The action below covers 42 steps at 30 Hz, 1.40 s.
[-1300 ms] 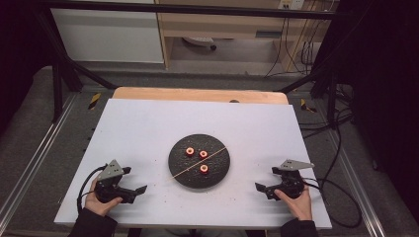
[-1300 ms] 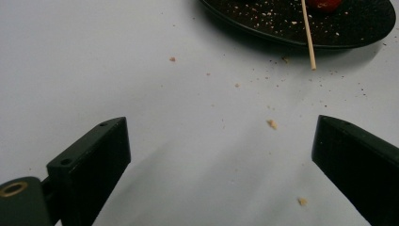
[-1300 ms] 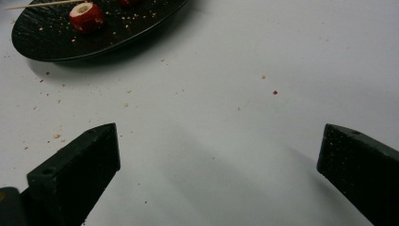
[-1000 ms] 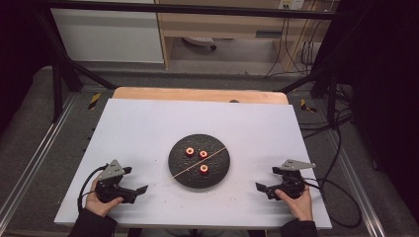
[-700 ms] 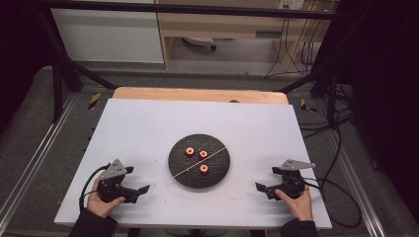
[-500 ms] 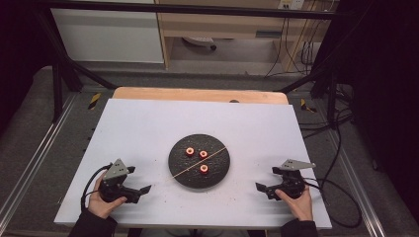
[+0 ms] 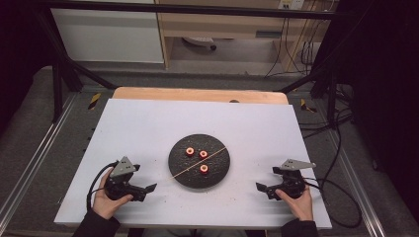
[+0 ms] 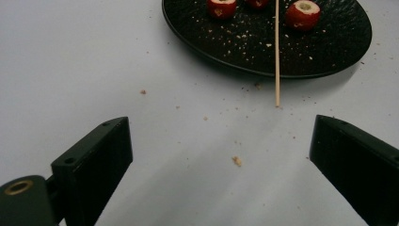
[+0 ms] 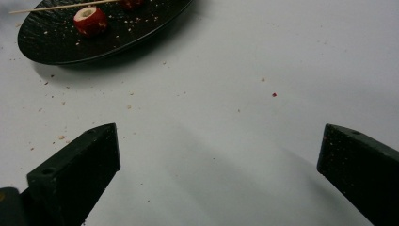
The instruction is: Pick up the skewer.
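While both hands rest low at the near edge of the white tabletop (image 7: pixel 148 123), the left gripper (image 7: pixel 143 187) and right gripper (image 7: pixel 264 187) point inward, fingers spread wide and empty; between them, farther off, sits a round, rough black plate (image 7: pixel 217 175) amid scattered crumbs; a thin wooden skewer (image 7: pixel 197 163) lies across it, its tip overhanging the rim, among three red cored fruits (image 7: pixel 203 168).

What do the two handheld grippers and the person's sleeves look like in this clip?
Both grippers are black. The left gripper and the right gripper each carry a grey three-cornered plate on top and trail a black cable. The fingers are blocky, flat-faced black wedges with a small hole in the side; a brass-coloured ring sits at the base of the left one. The sleeves are dark.
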### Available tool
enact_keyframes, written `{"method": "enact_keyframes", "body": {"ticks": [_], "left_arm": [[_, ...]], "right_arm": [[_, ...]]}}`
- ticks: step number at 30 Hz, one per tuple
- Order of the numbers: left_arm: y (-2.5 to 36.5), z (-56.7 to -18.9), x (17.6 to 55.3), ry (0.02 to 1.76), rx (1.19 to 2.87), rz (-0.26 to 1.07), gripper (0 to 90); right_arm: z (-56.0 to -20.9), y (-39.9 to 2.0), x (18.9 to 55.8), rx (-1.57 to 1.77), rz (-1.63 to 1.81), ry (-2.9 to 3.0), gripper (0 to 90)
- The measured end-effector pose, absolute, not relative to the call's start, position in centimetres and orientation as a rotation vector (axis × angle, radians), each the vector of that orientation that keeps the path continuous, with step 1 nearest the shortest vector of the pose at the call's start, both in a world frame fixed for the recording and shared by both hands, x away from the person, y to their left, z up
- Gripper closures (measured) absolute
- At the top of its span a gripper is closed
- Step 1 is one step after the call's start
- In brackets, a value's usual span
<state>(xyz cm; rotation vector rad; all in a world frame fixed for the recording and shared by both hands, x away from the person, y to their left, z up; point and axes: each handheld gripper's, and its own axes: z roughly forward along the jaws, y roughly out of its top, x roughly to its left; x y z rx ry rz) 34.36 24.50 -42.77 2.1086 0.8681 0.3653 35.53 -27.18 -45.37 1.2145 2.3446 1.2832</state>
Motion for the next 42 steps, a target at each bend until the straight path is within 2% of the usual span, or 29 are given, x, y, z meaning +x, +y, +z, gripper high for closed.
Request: {"method": "enact_keyframes", "body": {"ticks": [17,29,38,42], "left_arm": [[19.8,-40.6,35.5,0.808,2.197,0.371,6.6],[16.7,-40.5,37.1,0.807,2.256,0.337,8.4],[15.2,-40.9,38.3,0.828,2.292,0.322,16.7],[14.7,-41.2,38.8,0.827,2.307,0.308,23.2]], "right_arm": [[-45.4,-27.1,35.5,1.218,1.273,2.343,0.6],[-45.4,-27.1,35.5,1.214,1.270,2.350,0.6],[-45.4,-27.1,35.5,1.217,1.271,2.351,0.6],[-45.4,-27.1,35.5,1.217,1.272,2.353,0.6]]}}
